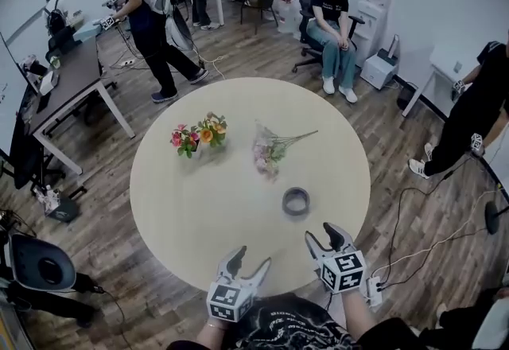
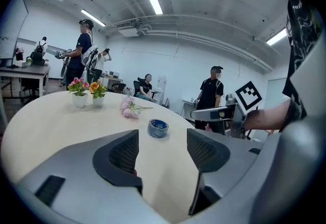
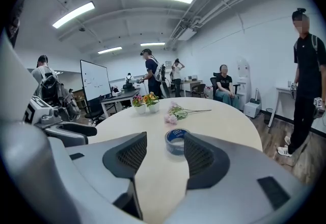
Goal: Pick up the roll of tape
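While empty, hand-held gripper (image 1: 322,233) near tape (image 1: 296,201)

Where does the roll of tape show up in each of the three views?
Head view: roll of tape right of centre on the table, ahead of the right gripper.
Left gripper view: mid-frame, beyond the jaws.
Right gripper view: mid-frame, in the gap beyond the jaws.
Shared landmark: loose pink flower bunch behind it.
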A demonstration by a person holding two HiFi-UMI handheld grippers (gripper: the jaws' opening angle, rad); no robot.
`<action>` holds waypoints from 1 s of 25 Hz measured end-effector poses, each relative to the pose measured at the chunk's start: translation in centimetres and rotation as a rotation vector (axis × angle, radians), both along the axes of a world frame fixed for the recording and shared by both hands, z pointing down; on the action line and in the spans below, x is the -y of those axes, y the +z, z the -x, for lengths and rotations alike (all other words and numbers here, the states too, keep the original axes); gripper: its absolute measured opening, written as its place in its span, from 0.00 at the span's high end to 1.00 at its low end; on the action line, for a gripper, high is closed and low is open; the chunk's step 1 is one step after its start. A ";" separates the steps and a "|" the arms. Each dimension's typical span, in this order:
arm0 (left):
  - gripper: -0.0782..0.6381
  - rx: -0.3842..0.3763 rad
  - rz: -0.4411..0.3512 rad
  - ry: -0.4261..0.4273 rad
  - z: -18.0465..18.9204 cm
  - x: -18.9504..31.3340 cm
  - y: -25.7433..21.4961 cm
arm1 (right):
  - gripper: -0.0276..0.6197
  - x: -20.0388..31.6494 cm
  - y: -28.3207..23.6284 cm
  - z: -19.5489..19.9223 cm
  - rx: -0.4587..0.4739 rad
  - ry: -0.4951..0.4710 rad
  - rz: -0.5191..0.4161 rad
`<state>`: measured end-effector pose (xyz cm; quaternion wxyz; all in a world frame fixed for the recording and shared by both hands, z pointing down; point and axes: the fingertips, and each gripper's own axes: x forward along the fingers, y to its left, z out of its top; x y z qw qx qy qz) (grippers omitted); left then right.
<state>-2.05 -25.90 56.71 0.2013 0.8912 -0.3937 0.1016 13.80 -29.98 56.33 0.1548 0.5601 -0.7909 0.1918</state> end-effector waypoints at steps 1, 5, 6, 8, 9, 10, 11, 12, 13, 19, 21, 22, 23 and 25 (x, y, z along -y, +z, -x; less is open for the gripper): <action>0.45 0.001 0.003 -0.010 0.1 0.1 0.1 | 0.59 0.8 0.0 -0.4 -0.007 -0.006 0.005; 0.45 0.014 -0.005 -0.073 0.8 0.6 0.3 | 0.60 4.4 0.5 -0.8 -0.037 -0.061 0.031; 0.45 0.017 -0.013 -0.099 1.1 0.8 0.2 | 0.60 5.2 0.7 -0.9 -0.051 -0.076 0.043; 0.47 0.018 -0.026 -0.147 1.5 1.0 0.0 | 0.60 6.7 1.1 -1.0 -0.089 -0.102 0.069; 0.47 0.020 -0.029 -0.163 1.7 1.1 -0.1 | 0.60 7.5 1.4 -1.0 -0.106 -0.114 0.079; 0.47 0.023 -0.030 -0.177 1.8 1.1 -0.1 | 0.59 8.3 1.7 -1.0 -0.118 -0.127 0.089; 0.47 0.026 -0.030 -0.189 1.8 1.2 -0.1 | 0.59 9.1 2.1 -1.0 -0.127 -0.140 0.101; 0.47 0.029 -0.028 -0.202 1.9 1.2 -0.1 | 0.59 9.9 2.7 -1.0 -0.137 -0.154 0.114; 0.47 0.032 -0.026 -0.216 1.9 1.3 -0.1 | 0.59 10.6 3.3 -1.0 -0.151 -0.170 0.129; 0.47 0.049 -0.026 -0.315 3.3 2.0 -0.2 | 0.59 14.3 7.6 -0.8 -0.211 -0.231 0.236; 0.47 0.056 -0.024 -0.347 4.0 2.1 0.0 | 0.59 15.2 9.2 -0.8 -0.224 -0.238 0.278; 0.47 0.061 -0.023 -0.362 4.3 2.2 0.1 | 0.59 15.6 9.9 -0.9 -0.229 -0.242 0.300; 0.47 0.065 -0.022 -0.376 4.7 2.2 0.1 | 0.59 15.9 10.6 -0.9 -0.231 -0.246 0.320; 0.47 0.073 -0.019 -0.401 5.2 2.4 0.0 | 0.59 16.4 11.6 -0.9 -0.234 -0.251 0.350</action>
